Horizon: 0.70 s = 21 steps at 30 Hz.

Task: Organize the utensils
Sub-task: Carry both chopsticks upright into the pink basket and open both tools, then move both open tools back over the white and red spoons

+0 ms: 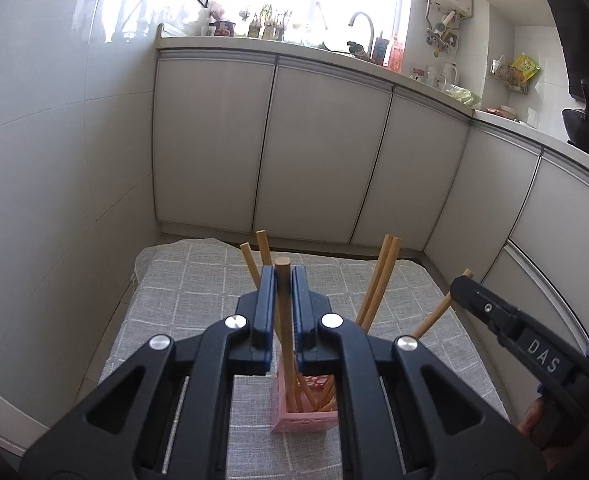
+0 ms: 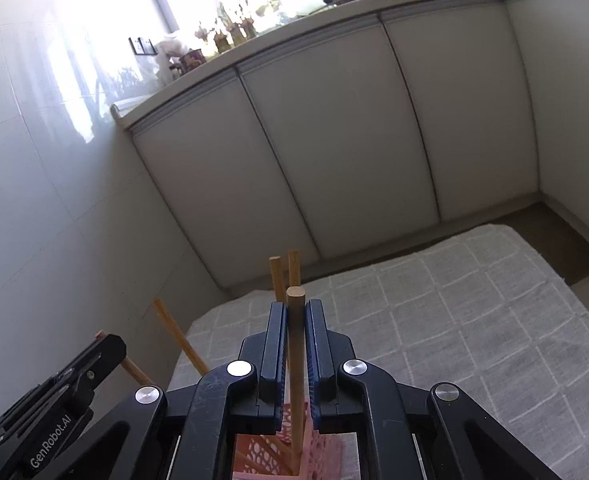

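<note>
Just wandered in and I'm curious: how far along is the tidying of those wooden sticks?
Mostly done, it seems. Several chopsticks already stand in the pink holder. Each hand-held gripper, left and right, is closed on one chopstick whose lower end reaches into the holder. Left: letting go. No loose chopsticks show on the grey cloth.
</note>
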### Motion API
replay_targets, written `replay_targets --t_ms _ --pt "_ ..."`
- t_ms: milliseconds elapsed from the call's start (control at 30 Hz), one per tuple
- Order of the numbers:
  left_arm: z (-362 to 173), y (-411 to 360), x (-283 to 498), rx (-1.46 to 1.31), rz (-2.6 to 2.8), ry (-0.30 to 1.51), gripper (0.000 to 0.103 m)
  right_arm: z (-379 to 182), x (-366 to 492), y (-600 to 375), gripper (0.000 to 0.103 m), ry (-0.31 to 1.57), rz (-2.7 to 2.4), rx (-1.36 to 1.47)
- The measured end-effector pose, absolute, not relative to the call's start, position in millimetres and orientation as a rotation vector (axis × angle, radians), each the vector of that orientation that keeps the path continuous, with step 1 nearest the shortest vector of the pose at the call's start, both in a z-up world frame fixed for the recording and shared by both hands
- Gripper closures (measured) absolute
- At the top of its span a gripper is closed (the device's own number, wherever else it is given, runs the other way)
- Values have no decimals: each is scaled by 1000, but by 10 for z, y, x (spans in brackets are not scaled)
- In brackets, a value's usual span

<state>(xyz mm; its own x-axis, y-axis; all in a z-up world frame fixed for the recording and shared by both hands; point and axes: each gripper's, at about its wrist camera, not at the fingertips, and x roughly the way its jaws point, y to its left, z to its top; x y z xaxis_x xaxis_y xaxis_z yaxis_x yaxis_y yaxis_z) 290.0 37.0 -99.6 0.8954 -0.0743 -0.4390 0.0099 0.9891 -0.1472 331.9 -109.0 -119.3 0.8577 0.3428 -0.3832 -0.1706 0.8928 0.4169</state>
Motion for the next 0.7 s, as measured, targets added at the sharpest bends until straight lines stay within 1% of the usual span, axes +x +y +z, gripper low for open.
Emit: replay_targets --t_ms 33,67,100,133,233,367,433,500,567,700 --pt "-988 375 2920 -145 -45 465 80 -1196 3328 -1082 91 479 285 385" --pt "-983 381 2913 -147 -42 469 61 -1190 3326 -1081 91 488 290 387" --pt "-967 393 2885 -154 -34 468 53 -1173 3325 -1092 84 493 293 392" --pt "-949 413 2899 -164 -31 461 47 -1150 3308 -1113 73 493 293 400" --pt "-900 449 2880 -185 -26 485 43 -1052 3236 -1205 61 496 299 429" --pt "-844 478 2828 -208 -10 545 36 -908 3078 -1339 52 521 294 448" --pt "-814 485 2764 -206 3 572 35 -846 2974 -1389 46 537 289 443" --pt "-784 487 2666 -193 28 586 30 -808 2855 -1445 43 556 285 440" --pt "-759 492 2550 -180 42 600 24 -792 2729 -1501 39 576 279 432" --pt "-798 484 2274 -146 47 626 18 -829 2492 -1621 33 626 254 412"
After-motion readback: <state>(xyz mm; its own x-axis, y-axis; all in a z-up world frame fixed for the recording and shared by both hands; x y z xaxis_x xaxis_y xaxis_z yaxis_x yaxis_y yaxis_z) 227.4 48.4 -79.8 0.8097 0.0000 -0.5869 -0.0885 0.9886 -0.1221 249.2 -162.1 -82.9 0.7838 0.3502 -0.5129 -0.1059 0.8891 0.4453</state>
